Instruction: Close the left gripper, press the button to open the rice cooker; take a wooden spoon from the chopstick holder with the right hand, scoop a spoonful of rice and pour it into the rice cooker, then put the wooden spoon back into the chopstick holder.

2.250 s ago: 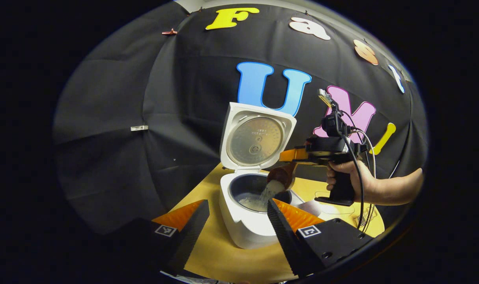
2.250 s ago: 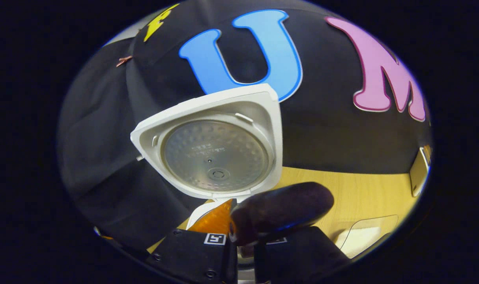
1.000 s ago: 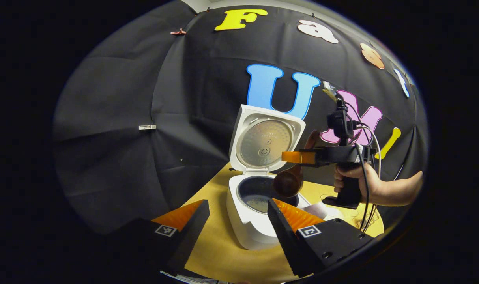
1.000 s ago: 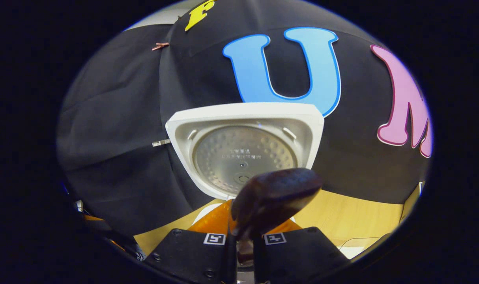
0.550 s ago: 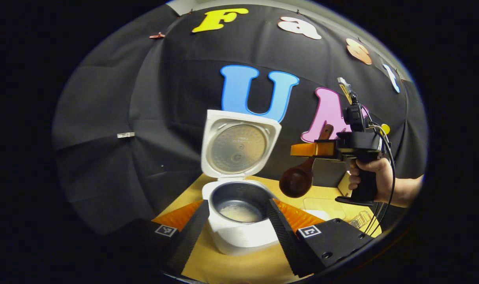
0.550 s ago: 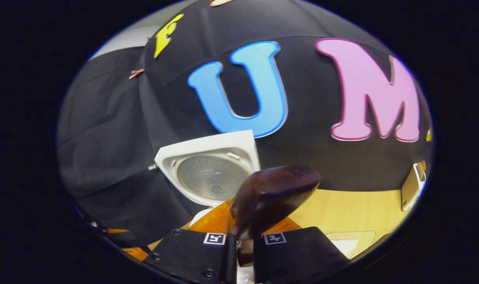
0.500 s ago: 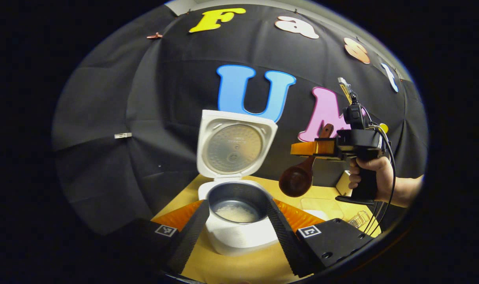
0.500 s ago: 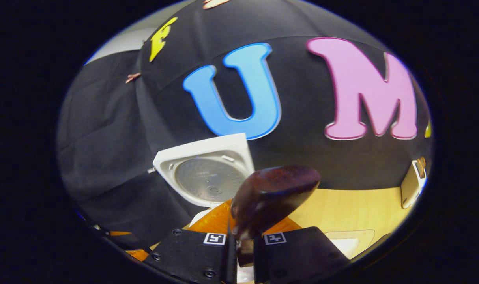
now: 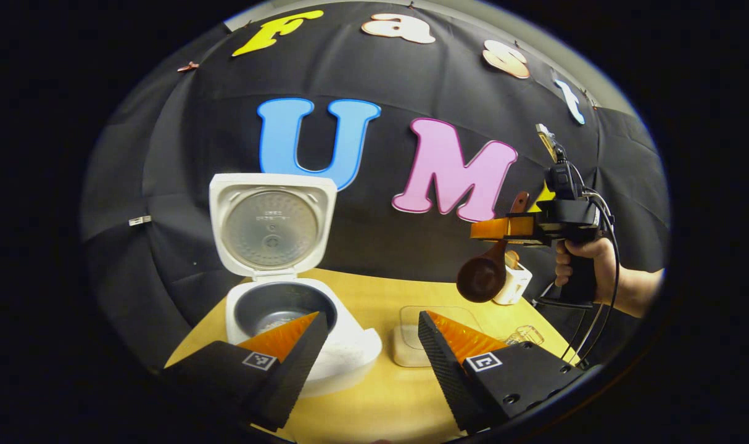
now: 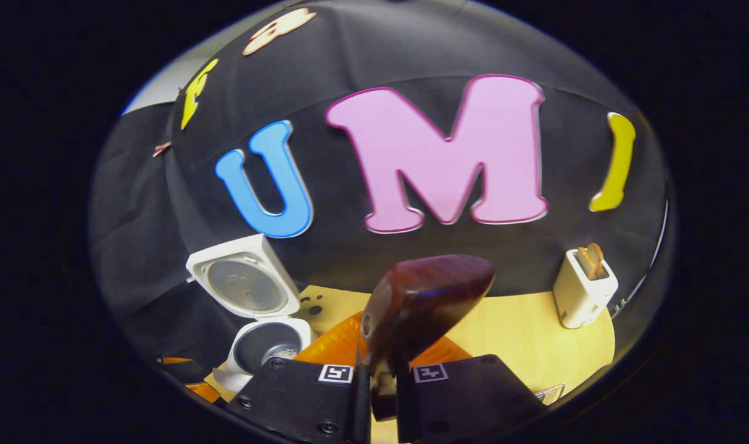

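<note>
**Spoon held in the air near the holder, cooker open**

In my left gripper view, the left gripper (image 9: 368,345) sits nearest me with its jaws spread wide and nothing between them. One finger overlaps the front of the rice cooker (image 9: 343,354), which stands on the counter (image 9: 374,401) with its lid (image 9: 269,222) tipped upright and the dark inner pot (image 9: 276,305) exposed; I can make out a little rice at the bottom. Just right of the cooker lies a clear lidded container (image 9: 411,336).

Farther off to the right, a hand (image 9: 581,259) holds the right gripper (image 9: 492,228) level above the counter. Its jaws are clamped on the handle of the wooden spoon (image 9: 482,277), whose bowl hangs down, just in front of the white chopstick holder (image 9: 513,280).

In my right gripper view, the right gripper (image 10: 379,382) has both fingers pressed on the spoon (image 10: 421,308) handle, the bowl rising straight ahead. Beyond, the chopstick holder (image 10: 581,290) stands at the right on the counter (image 10: 522,339), and the open cooker (image 10: 257,342) well apart at the left.
</note>
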Tool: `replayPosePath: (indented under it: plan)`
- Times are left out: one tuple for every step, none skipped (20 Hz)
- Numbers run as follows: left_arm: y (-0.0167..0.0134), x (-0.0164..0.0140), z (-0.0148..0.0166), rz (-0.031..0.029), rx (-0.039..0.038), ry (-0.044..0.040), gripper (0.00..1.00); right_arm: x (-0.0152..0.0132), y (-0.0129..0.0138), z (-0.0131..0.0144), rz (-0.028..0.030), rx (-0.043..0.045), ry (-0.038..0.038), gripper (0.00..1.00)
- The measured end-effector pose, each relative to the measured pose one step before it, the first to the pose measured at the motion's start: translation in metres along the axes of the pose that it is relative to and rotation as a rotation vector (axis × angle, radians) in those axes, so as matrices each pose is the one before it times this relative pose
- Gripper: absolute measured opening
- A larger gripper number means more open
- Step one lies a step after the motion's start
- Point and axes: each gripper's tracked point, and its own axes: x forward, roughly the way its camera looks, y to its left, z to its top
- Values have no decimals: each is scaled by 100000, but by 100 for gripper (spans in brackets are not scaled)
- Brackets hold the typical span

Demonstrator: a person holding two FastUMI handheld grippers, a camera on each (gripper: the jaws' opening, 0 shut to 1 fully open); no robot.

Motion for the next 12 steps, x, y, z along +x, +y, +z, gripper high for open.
replayPosePath:
  plan:
    - [-1079,113,-196,-1062,85,303,95,-743,-2042,221,-2638,160,-948,20]
    - [-956,84,-77,-846,321,184,95,-642,-1912,226,-2372,-346,-874,20]
    - [-907,72,-168,-698,636,233,95,-843,-1769,-51,-2116,-714,-228,20]
    - [-806,101,-221,-488,850,639,95,-428,-1715,-75,-2169,-548,-74,20]
    - [-742,116,-377,-379,817,764,95,-266,-1625,-357,-1799,249,481,20]
    - [-719,136,-280,-463,565,716,95,-236,-1361,-485,-1496,1207,801,20]
    - [-751,88,-270,-371,344,748,95,-162,-1479,-573,-1511,1585,713,20]
    - [-778,56,-272,-391,151,878,95,-115,-1605,-732,-1859,1652,779,20]
    - [-549,118,-301,-106,106,623,95,-131,-1537,-784,-1857,2104,1114,20]
    - [-826,-28,-359,30,222,844,95,15,-1544,-841,-1486,2595,1078,20]
    - [-551,80,-356,157,262,735,95,-58,-1486,-788,-1460,2712,1405,20]
    - [-550,97,-269,287,245,626,95,-13,-1475,-803,-1466,2421,1239,20]
